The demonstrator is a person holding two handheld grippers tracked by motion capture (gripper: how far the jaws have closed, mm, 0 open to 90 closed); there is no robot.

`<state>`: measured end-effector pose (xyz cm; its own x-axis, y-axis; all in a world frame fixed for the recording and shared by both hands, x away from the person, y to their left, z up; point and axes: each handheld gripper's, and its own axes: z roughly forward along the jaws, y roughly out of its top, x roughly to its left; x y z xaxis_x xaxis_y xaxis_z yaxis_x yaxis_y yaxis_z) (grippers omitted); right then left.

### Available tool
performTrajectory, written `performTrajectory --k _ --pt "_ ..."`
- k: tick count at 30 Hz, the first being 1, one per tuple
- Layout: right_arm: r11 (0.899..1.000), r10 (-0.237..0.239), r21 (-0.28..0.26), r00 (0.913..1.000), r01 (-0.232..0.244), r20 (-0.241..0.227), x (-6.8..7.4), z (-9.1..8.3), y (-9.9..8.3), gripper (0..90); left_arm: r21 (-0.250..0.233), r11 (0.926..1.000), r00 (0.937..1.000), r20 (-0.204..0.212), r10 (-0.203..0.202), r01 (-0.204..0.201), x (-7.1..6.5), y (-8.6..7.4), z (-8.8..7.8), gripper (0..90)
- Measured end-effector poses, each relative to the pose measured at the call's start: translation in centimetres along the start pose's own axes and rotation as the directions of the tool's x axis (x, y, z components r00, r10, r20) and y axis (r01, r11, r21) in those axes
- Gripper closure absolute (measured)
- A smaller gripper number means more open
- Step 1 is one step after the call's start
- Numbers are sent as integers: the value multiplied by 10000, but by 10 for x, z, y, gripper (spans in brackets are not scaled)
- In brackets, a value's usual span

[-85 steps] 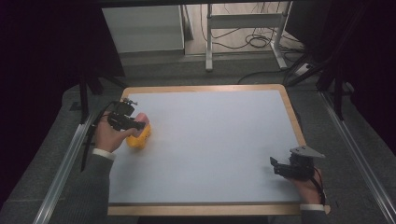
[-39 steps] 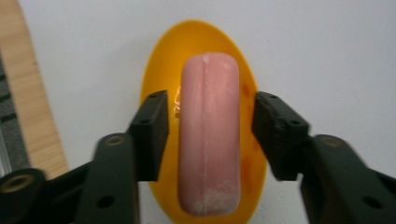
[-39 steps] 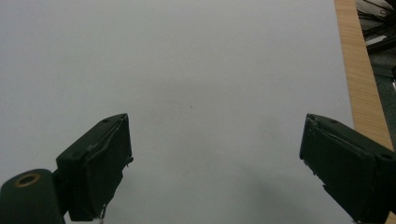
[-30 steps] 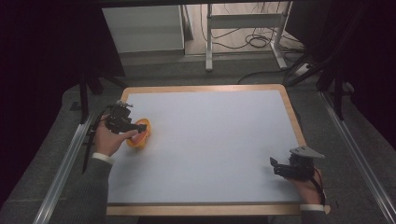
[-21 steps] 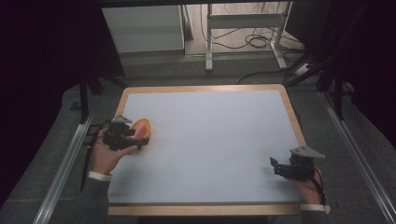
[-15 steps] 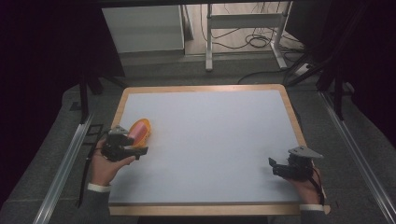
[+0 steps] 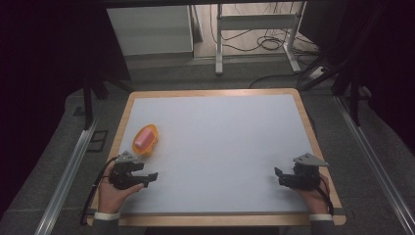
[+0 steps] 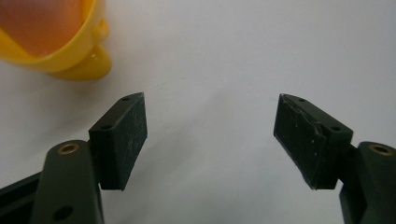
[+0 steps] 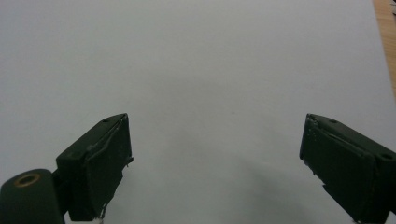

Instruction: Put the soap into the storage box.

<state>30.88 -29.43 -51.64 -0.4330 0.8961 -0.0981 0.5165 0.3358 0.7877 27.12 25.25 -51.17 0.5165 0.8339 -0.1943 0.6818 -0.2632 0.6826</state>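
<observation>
Yellow bowl [image 7: 145, 139] w/ pink thing [image 7: 142, 139]; left tongs [image 8: 210, 135] agape nearby.

The white table [image 7: 230, 147] is obstructed by one thing alone, a yellow bowl [image 7: 145, 139] near its left edge, just ahead of the left claw [image 7: 147, 178]; open passage is left elsewhere.

Colours on the table
Yellow bowl [image 7: 146, 140] with pink-orange inside; white tabletop [image 7: 230, 147], light wood edge; black grippers.
</observation>
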Motion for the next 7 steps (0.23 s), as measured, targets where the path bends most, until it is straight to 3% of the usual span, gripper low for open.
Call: performTrajectory --k 4,7 --pt "9999 40 -111 9990 -46 -454 9 0 4 88 -14 9999 9996 -244 -120 120 5 -4 0 264" --pt "9999 -61 -158 9988 54 -490 13 0 7 88 -157 9996 9994 -253 -228 224 7 -4 -1 266"
